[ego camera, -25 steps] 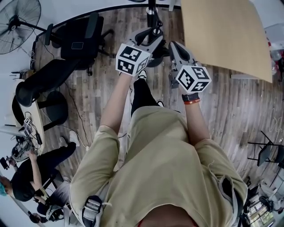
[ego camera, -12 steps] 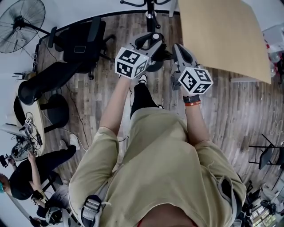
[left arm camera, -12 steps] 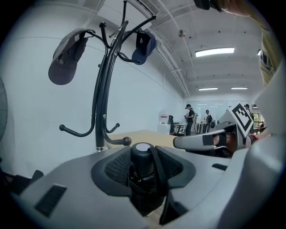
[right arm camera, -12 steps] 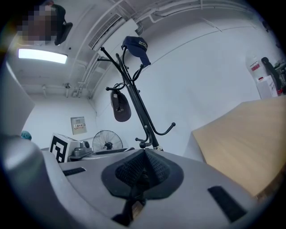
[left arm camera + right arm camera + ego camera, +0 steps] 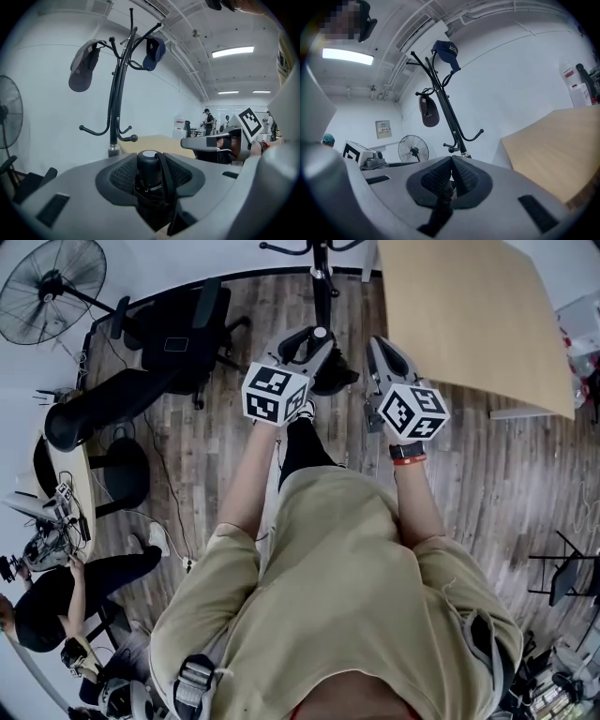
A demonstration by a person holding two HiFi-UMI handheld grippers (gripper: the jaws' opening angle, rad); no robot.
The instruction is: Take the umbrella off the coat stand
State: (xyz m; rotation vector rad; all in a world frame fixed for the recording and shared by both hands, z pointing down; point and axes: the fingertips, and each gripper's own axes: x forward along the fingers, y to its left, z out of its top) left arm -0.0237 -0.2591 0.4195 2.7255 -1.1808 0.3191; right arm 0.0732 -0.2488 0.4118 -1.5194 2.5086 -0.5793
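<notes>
The left gripper (image 5: pixel 314 338) is clamping the folded black umbrella (image 5: pixel 150 161) between its jaws, holding it already off and well apart from the coat stand (image 5: pixel 116 93). The right gripper (image 5: pixel 451 176) is hovering alongside with jaws pressed together, apparently sharing none of the load.

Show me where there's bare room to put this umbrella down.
The tan tabletop right of the right gripper is bare. The wood floor beside its near edge is also free. The left is crowded: office chairs, fan, cables.
</notes>
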